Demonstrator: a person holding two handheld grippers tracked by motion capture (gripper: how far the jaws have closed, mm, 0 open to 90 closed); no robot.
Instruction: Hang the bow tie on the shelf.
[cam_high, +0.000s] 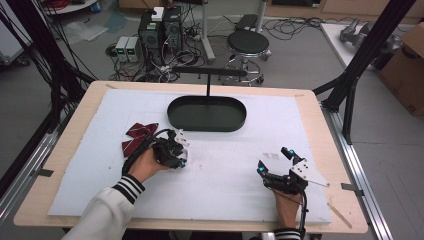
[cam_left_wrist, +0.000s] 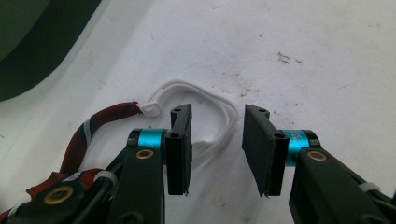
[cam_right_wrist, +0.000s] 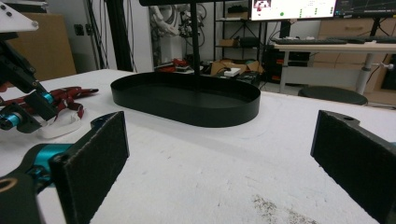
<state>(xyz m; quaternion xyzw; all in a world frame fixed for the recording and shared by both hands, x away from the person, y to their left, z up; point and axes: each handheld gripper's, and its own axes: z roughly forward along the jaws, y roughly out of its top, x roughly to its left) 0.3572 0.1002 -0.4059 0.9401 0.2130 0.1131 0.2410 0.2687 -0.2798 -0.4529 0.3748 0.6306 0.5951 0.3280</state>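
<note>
Bow tie (cam_high: 138, 137), dark red with pale stripes, lies on the white table cover (cam_high: 220, 175) just behind and left of the left gripper (cam_high: 176, 150) in the high view. Its white elastic strap (cam_left_wrist: 219, 109) loops out from the red band; in the left gripper view the loop runs between the two black fingers (cam_left_wrist: 180, 149) and just past their tips, flat on the cover. Left jaws stand partly apart, pads not pressing the strap, nothing clamped. Tips point down at the cover, red fabric off to the left finger's outer side.

Right gripper (cam_high: 275, 159) rests low on the cover, well apart from the bow tie, jaws wide open with nothing between the pads (cam_right_wrist: 95, 163). Black oval tray (cam_right_wrist: 187, 100) sits ahead of the right fingers, beyond their tips; in that view the left gripper and the red fabric show far left of the left pad.
</note>
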